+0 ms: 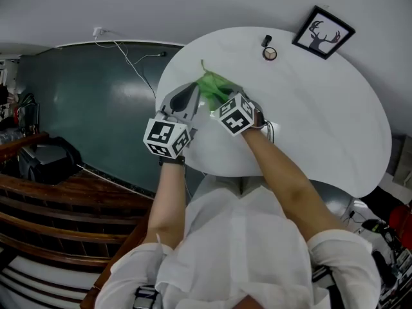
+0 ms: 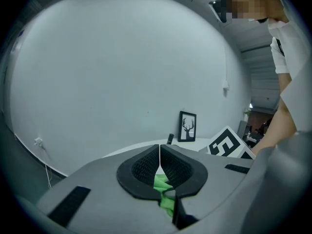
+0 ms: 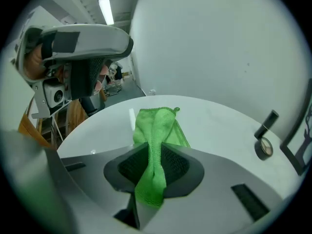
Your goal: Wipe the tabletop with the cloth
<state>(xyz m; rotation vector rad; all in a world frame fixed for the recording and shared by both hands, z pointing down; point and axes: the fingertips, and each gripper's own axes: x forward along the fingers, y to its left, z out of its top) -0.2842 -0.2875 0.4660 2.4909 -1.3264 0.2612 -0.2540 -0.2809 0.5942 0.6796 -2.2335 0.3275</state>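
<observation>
Right gripper: jaws pressed together on the bright green microfibre cloth. The cloth is bunched into a rope between the pads, with a short tail poking back through them. The rest of it fans out flat on the round white table, close to the table's left rim.

Left gripper: jaw tips meet. A fold of the same cloth shows low in the gap between its pads, apparently nipped there. It sits just beside the right gripper, over the table's left rim.

Risks (judgement):
- Both grippers hold one cloth. If they pull apart or move unevenly, it may slip out of the weaker hold, probably the left.
- The cloth is roped rather than spread, so a stroke would likely cover only a narrow strip.
- The cloth lies near the table's rim, and a stroke toward the person could drag it off the edge.
- A long outward stroke could reach the items by the table's far rim and knock them over.

Count:
- Grippers: two.
- Cloth: one.
- Table: one.
- Black-framed stag picture: one, at the table's far rim.
- Dark roll of tape: one, on the table near the picture.
- Small black upright piece: one, just beside the tape. What it is cannot be told.
</observation>
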